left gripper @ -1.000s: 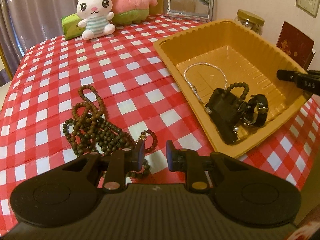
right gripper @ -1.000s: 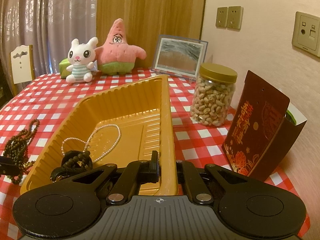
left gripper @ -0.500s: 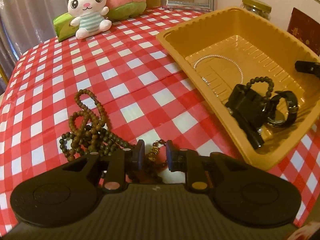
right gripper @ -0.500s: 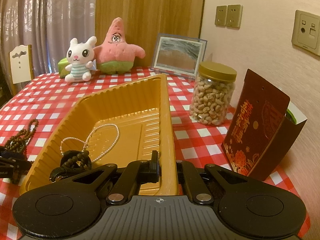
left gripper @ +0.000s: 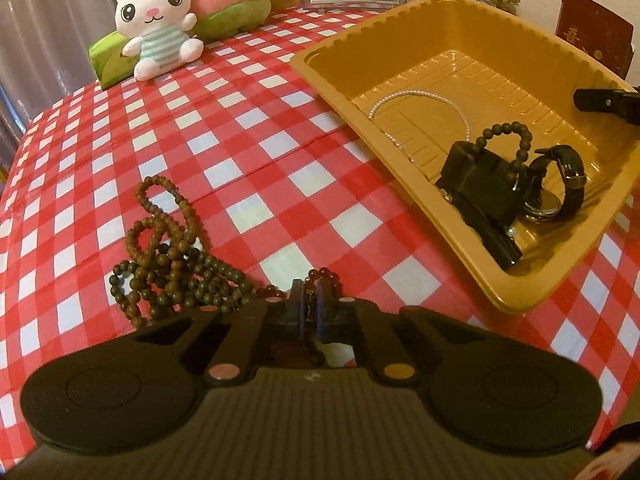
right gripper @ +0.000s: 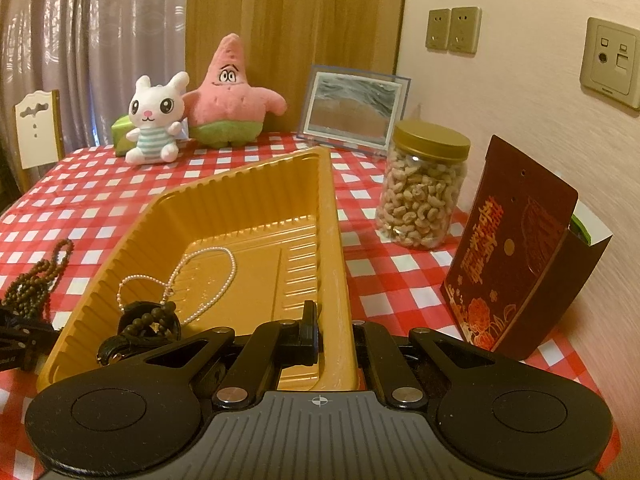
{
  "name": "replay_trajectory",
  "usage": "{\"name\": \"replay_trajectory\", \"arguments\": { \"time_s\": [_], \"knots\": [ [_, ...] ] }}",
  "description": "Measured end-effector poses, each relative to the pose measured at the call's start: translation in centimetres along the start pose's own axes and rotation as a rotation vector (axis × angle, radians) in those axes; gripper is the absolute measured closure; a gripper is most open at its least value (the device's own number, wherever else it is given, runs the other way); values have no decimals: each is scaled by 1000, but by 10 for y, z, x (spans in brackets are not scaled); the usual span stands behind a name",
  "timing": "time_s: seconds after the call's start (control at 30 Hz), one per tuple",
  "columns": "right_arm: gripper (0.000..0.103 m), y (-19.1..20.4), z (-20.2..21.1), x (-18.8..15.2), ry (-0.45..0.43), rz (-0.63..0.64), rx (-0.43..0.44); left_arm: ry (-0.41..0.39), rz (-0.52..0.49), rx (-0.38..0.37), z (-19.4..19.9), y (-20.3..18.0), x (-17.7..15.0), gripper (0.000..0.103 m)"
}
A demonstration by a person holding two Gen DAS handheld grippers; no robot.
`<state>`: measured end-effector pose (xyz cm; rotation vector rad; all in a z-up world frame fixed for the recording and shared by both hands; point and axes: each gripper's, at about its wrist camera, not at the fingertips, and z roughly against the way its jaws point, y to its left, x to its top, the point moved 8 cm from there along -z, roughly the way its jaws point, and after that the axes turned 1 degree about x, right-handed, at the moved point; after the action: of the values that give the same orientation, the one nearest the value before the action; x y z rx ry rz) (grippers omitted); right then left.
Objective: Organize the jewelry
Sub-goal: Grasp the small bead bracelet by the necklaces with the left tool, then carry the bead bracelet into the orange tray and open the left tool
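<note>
A small reddish-brown bead bracelet (left gripper: 325, 276) with a gold charm lies on the checked cloth beside a pile of brown bead strings (left gripper: 168, 256). My left gripper (left gripper: 308, 294) is over it, its jaws closing, with the charm pinched between the pads. The yellow tray (left gripper: 400, 20) holds a pearl necklace (left gripper: 420, 94), a black watch (left gripper: 564, 176) and a dark bead bracelet (left gripper: 506, 132) on a black case. My right gripper (right gripper: 334, 322) is shut on the near rim of the tray (right gripper: 334, 240); its finger (left gripper: 600, 104) shows at the tray's right side.
A white bunny plush (right gripper: 154, 120) and a pink starfish plush (right gripper: 230, 96) sit at the table's far side with a picture frame (right gripper: 352, 110). A jar of cashews (right gripper: 424, 192) and a dark red box (right gripper: 516, 244) stand right of the tray. A chair (right gripper: 36, 128) is far left.
My left gripper has sunk toward the cloth and its jaws have come together on the small bracelet. The right gripper and the tray have not moved.
</note>
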<state>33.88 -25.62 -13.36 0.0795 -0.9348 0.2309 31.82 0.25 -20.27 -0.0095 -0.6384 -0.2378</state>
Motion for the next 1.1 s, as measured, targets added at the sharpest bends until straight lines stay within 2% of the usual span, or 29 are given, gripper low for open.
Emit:
{"name": "replay_trajectory", "arguments": {
  "time_s": [0.27,0.57,0.8,1.1],
  "knots": [
    [100,0,0,3,-2,4,3,-23,74,-13,20,4,2,99],
    [100,2,0,5,-6,6,4,-122,144,-57,64,2,29,99],
    [100,4,0,6,-5,9,6,-198,147,-91,89,-12,57,99],
    [100,3,0,6,-7,11,13,-271,120,-161,101,-43,93,99]
  ]
}}
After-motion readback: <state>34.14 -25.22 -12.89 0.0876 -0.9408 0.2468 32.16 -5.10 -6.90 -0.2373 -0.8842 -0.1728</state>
